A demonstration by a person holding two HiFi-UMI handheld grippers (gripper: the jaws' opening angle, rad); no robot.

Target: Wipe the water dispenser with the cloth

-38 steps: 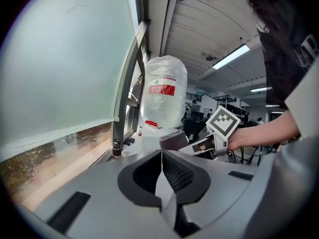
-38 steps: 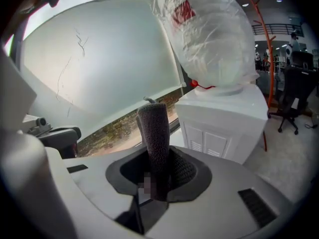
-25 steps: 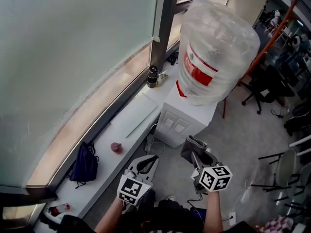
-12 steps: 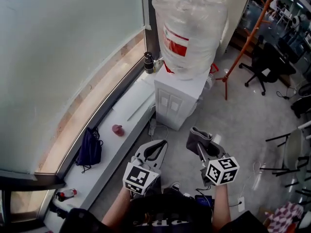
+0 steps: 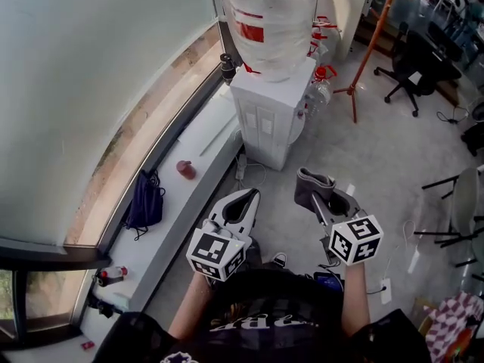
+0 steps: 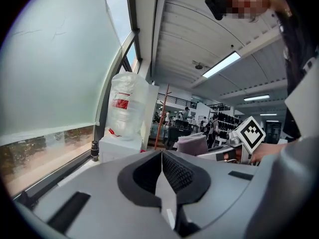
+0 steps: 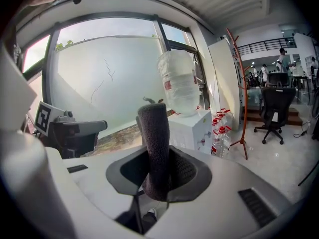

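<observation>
Grey cloth [image 7: 154,143], likely soft and light, is pinched low down in our right gripper [image 7: 159,180]. Our left gripper [image 6: 161,171] is pressed together, empty. The water dispenser [image 5: 269,119] stands at twelve o'clock.

The left gripper [image 6: 162,156] has its jaws pressed together with nothing between them. Beyond them stands the white water dispenser [image 6: 118,146], topped by its clear bottle [image 6: 127,106]. To the dispenser's right, the right gripper [image 6: 212,153] holds a grey cloth [image 6: 192,144] upright.
</observation>
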